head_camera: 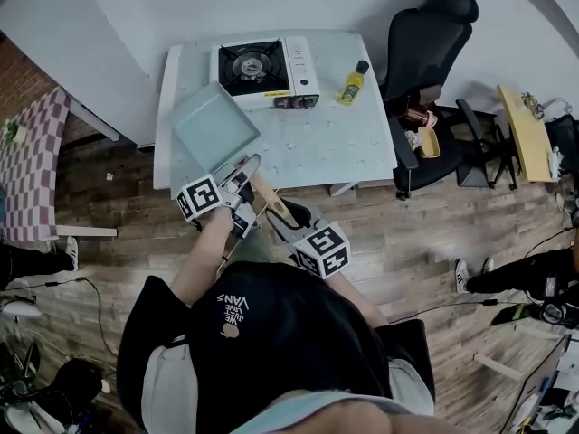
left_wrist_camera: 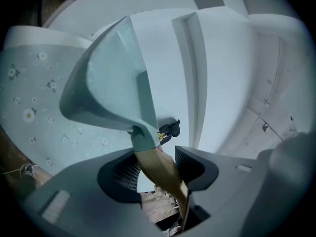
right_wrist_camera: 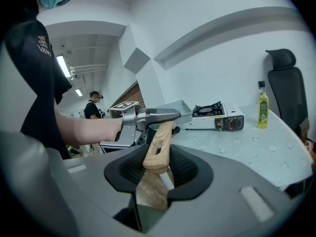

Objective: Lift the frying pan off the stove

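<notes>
A square pale teal frying pan with a wooden handle hangs in the air over the table's front left part, clear of the stove. My left gripper is shut on the handle close to the pan. My right gripper is shut on the handle's free end. In the left gripper view the pan tilts up ahead and the handle runs between the pads. In the right gripper view the handle's end sits between the pads, with the left gripper clamped further along.
The portable gas stove stands empty at the back of the white table. A yellow oil bottle stands to its right. A black office chair is at the table's right side. A checkered table stands at the far left.
</notes>
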The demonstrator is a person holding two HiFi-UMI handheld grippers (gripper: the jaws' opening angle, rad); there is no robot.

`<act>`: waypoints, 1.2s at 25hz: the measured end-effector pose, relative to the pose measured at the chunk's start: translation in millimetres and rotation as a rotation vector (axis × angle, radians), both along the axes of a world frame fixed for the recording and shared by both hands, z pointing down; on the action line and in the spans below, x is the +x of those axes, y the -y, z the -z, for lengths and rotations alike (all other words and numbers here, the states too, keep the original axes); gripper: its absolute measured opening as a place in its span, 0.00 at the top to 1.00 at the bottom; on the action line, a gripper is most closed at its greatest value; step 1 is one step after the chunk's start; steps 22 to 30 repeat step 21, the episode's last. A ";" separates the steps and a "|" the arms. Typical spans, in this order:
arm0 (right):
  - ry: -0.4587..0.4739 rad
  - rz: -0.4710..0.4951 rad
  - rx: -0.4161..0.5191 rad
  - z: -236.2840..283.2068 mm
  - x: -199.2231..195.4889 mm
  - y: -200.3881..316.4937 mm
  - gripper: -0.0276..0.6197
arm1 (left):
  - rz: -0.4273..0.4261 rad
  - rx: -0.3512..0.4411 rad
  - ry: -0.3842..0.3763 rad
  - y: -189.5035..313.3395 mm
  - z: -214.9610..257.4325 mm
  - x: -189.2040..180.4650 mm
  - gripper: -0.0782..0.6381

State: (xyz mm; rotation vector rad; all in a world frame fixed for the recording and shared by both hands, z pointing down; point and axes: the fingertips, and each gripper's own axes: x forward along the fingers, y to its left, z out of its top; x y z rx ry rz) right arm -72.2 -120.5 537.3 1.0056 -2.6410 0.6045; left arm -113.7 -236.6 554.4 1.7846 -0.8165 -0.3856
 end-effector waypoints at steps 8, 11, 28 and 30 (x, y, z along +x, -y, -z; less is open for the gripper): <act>0.004 0.004 0.021 6.2 1.7 7.4 0.75 | 0.006 0.013 -0.002 7.2 7.6 1.0 0.60; 0.004 0.003 0.023 6.8 3.0 7.0 0.75 | 0.005 0.014 -0.001 6.7 8.2 2.4 0.60; -0.005 0.005 0.026 5.9 8.2 1.6 0.75 | 0.002 0.011 0.002 1.0 7.4 7.3 0.60; -0.005 0.005 0.026 5.9 8.2 1.6 0.75 | 0.002 0.011 0.002 1.0 7.4 7.3 0.60</act>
